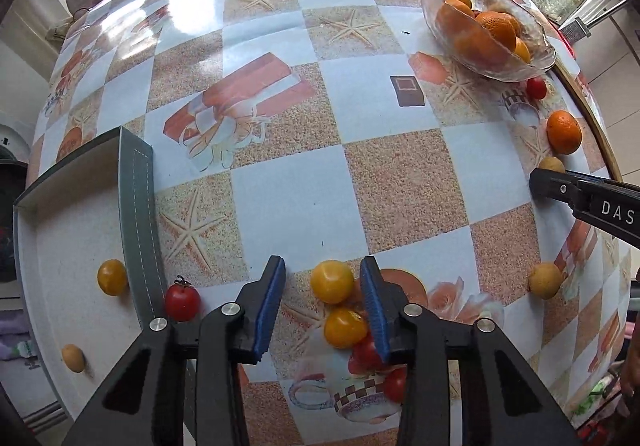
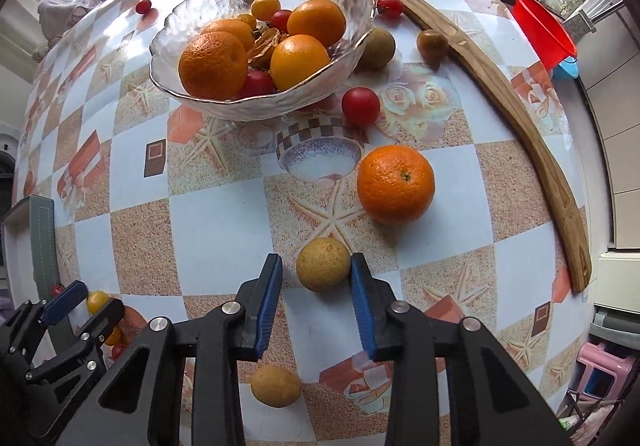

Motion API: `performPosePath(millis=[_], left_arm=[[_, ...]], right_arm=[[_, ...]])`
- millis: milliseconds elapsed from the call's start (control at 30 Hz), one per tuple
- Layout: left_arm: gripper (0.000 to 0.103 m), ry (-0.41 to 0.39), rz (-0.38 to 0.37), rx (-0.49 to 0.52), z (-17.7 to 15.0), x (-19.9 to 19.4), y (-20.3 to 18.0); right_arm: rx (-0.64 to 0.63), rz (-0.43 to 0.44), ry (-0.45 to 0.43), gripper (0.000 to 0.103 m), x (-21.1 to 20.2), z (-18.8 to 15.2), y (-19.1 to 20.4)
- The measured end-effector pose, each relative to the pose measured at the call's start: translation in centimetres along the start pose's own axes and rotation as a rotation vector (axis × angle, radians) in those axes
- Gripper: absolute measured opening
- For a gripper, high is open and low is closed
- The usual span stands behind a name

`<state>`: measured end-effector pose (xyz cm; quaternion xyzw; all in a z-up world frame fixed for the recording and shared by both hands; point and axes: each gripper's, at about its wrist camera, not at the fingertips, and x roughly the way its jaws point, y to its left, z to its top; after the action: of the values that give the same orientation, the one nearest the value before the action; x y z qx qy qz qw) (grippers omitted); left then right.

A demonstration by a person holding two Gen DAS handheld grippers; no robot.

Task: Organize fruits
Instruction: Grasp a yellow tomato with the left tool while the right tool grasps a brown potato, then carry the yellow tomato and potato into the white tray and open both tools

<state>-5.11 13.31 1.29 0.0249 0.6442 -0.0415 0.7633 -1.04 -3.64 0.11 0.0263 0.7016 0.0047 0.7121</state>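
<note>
My left gripper (image 1: 323,270) is open around a yellow tomato (image 1: 332,281); a second yellow tomato (image 1: 345,327) and red tomatoes (image 1: 366,356) lie between its fingers nearer the camera. A grey-walled tray (image 1: 136,182) at the left holds a yellow tomato (image 1: 112,277) and a tan fruit (image 1: 73,358); a red tomato (image 1: 182,301) lies beside its wall. My right gripper (image 2: 316,266) is open around a tan longan (image 2: 323,264). A glass bowl (image 2: 192,6) holds oranges and tomatoes. An orange (image 2: 395,183) lies on the table.
A second longan (image 2: 276,385) lies under my right gripper. Red tomatoes (image 2: 360,106), brown fruits (image 2: 432,43) and a long wooden piece (image 2: 520,106) lie right of the bowl. A red funnel (image 2: 542,30) stands far right. The left gripper shows at the lower left (image 2: 80,304).
</note>
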Motion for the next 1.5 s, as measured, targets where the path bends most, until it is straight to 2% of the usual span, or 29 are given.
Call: performPosePath(millis=[33,267,433,833,1200,1500], left_arm=[[0.022,-0.002,-0.007,0.007,0.0,-0.1,-0.2],[0.022,-0.044,-0.106,-0.047,-0.2,-1.8,0.2],[0.022,-0.074,-0.116,-0.054,-0.9,-3.5,1.1],[0.022,-0.127,-0.106,-0.134,-3.6,-6.7,7.0],[0.022,-0.147,-0.066,-0.268,-7.7,-8.0,12.8],[0.022,-0.118,-0.019,-0.361,-11.8,-7.2,17.7]], right_arm=[[0.001,0.006,0.0,0.028,0.0,0.0,0.0],[0.008,0.069,-0.009,0.028,-1.7,-1.1,-0.1],[0.007,0.11,-0.007,0.028,-3.1,-2.1,0.1],[-0.088,0.145,-0.006,0.028,-5.2,-4.4,3.9],[-0.224,0.187,0.006,0.028,-6.1,-5.5,11.4],[-0.344,0.238,0.029,0.028,-5.8,-6.5,19.2]])
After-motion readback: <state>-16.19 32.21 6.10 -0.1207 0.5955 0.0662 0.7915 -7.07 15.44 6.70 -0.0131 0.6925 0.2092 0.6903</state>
